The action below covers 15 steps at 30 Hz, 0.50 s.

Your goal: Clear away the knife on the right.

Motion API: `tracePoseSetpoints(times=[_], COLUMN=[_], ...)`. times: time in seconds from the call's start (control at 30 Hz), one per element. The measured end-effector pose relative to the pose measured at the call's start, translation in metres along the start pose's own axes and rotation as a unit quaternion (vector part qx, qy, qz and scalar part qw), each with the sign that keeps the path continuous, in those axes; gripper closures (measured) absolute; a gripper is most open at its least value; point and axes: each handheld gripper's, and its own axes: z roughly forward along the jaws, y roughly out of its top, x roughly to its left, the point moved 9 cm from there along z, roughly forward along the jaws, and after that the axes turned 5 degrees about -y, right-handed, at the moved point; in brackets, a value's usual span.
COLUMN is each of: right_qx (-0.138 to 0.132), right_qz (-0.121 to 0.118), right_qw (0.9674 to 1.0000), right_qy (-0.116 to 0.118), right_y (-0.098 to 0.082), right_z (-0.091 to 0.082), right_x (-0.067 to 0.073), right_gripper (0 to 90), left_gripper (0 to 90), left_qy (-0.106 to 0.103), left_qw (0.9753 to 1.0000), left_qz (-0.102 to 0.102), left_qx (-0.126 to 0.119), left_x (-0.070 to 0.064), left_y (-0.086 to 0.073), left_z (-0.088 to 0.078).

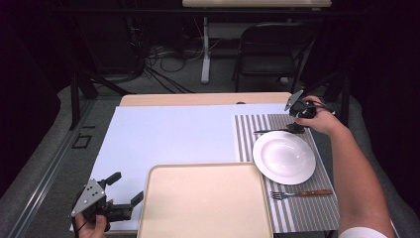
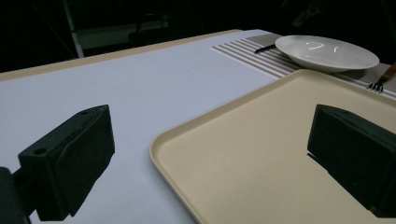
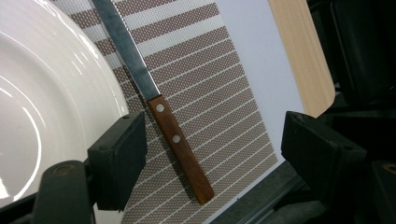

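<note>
While the right gripper hangs over the far right of the desk, these are the relations that matter:

Right gripper: the right gripper (image 1: 295, 127) stands wide apart, holding nothing, its jaws straddling the knife from above.
Knife: the knife (image 3: 156, 109) lies flat on the striped placemat (image 3: 210, 88), just beyond the white plate (image 1: 284, 157), apparently just clear of the rim.
Long axis: in the right gripper view the wooden handle runs up between the jaws and the blade points away, so closing would likely pinch across the handle.
Nearer arm: the right, by far.
Left gripper: the left gripper (image 1: 123, 189), also wide and empty, sits well apart at the near left corner of the tray (image 1: 205, 171).
</note>
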Motion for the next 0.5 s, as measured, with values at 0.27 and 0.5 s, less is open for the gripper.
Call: tracePoseSetpoints(times=[0.27, 0.5], right_qx=[0.034, 0.044], right_qz=[-0.026, -0.044], right_qw=[0.9991, 0.998], right_qy=[-0.004, 0.014], right_y=[-0.004, -0.01], right_z=[0.006, 0.005], right_x=[0.002, 0.006], right_gripper=[24.3, 21.9], left_gripper=[1.6, 1.6], left_qy=[-0.001, -0.002], left_qw=[1.0, 1.0], left_qz=[0.0, -0.002], left_qx=[0.002, 0.005], left_x=[0.0, 0.0], left_y=[-0.001, -0.002], left_z=[0.001, 0.002])
